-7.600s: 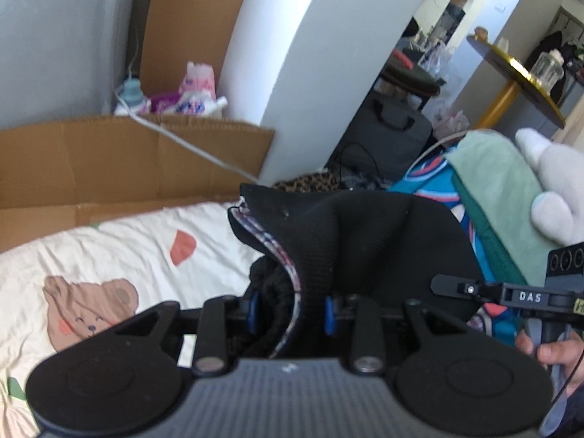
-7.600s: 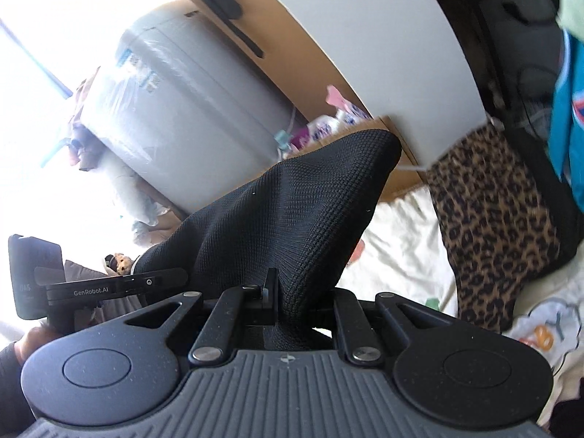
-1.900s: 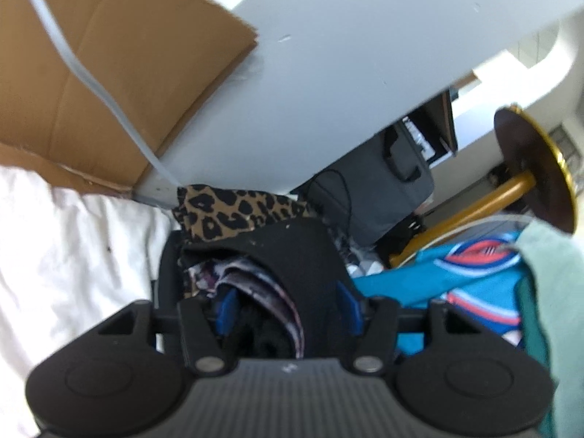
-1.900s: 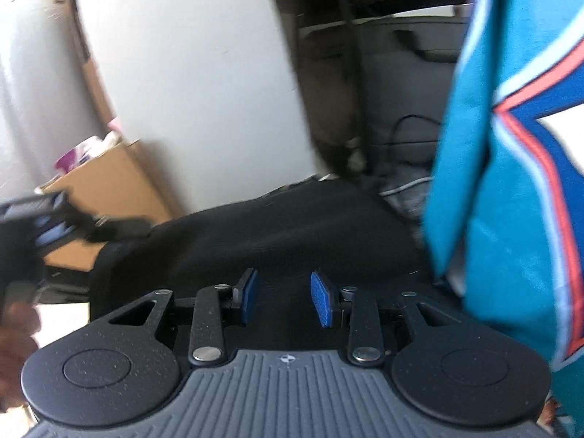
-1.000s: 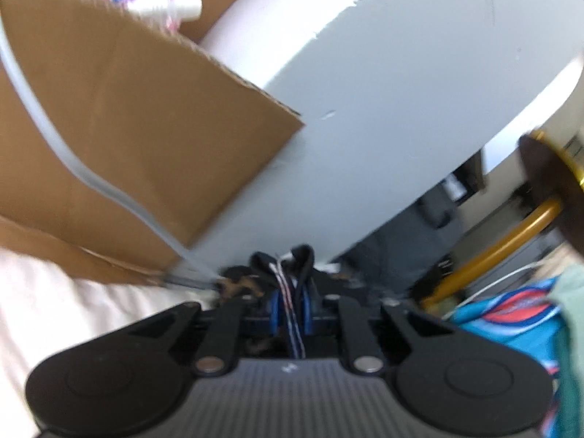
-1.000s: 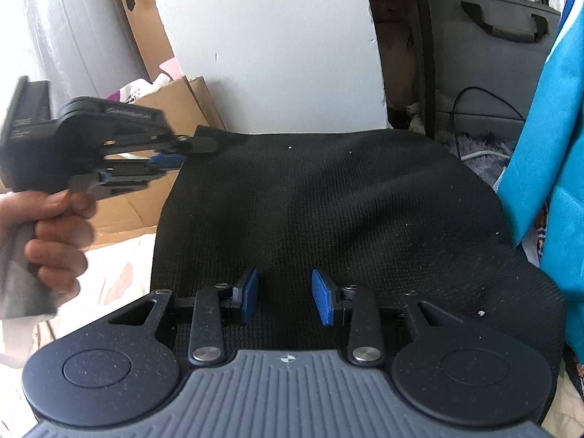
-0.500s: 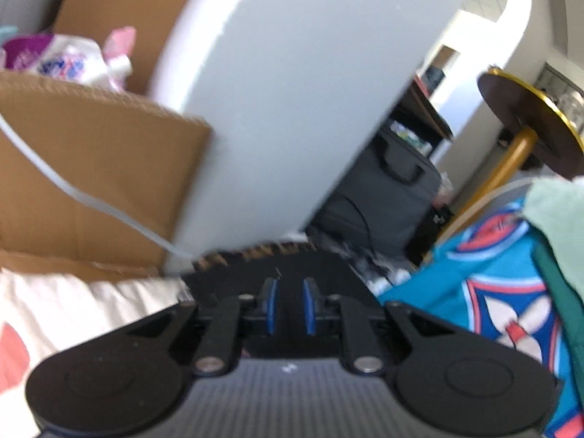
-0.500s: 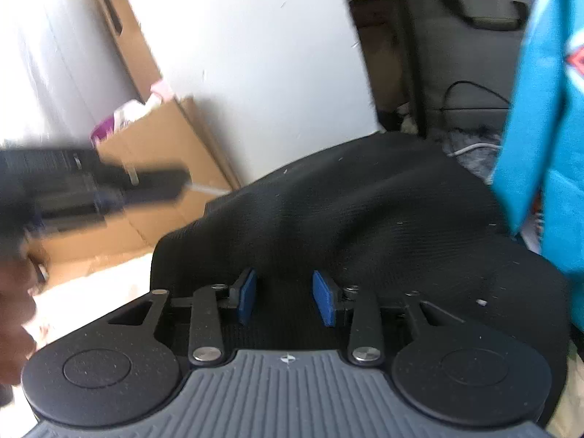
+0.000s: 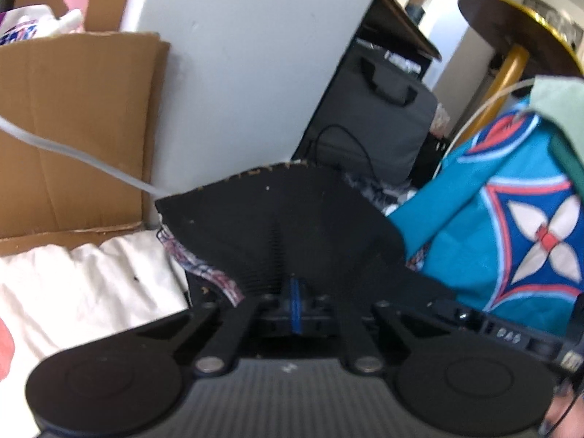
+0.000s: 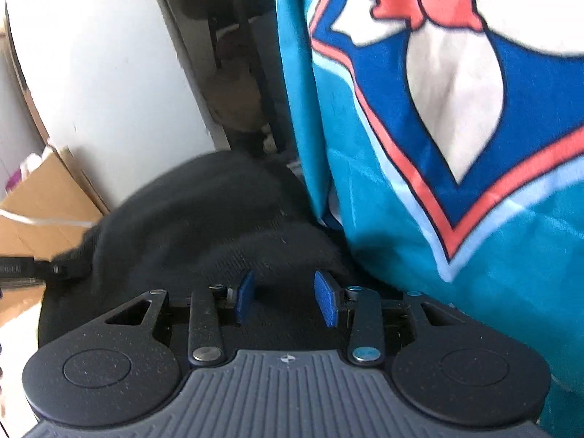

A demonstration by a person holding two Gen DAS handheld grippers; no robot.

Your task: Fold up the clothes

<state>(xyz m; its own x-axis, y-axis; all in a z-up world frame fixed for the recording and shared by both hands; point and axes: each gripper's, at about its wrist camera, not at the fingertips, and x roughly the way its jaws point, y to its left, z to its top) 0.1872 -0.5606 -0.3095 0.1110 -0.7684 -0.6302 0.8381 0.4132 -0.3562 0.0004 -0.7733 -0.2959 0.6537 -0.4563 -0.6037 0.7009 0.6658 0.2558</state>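
White bedsheet (image 9: pixel 73 284) underneath: our left gripper (image 9: pixel 295 301) shut, empty; right gripper (image 10: pixel 284 297) parted; black knit garment (image 9: pixel 284 226) lies just ahead of both.

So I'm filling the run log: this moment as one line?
stage: folding | left gripper: shut, pads together | right gripper: open over black garment | teal cloth: right

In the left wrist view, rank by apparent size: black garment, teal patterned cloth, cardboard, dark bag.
1. black garment, teal patterned cloth and cardboard: these look about alike, and the garment lies nearest the camera, so I leave them unranked.
2. dark bag: clearly smallest, though farthest away.
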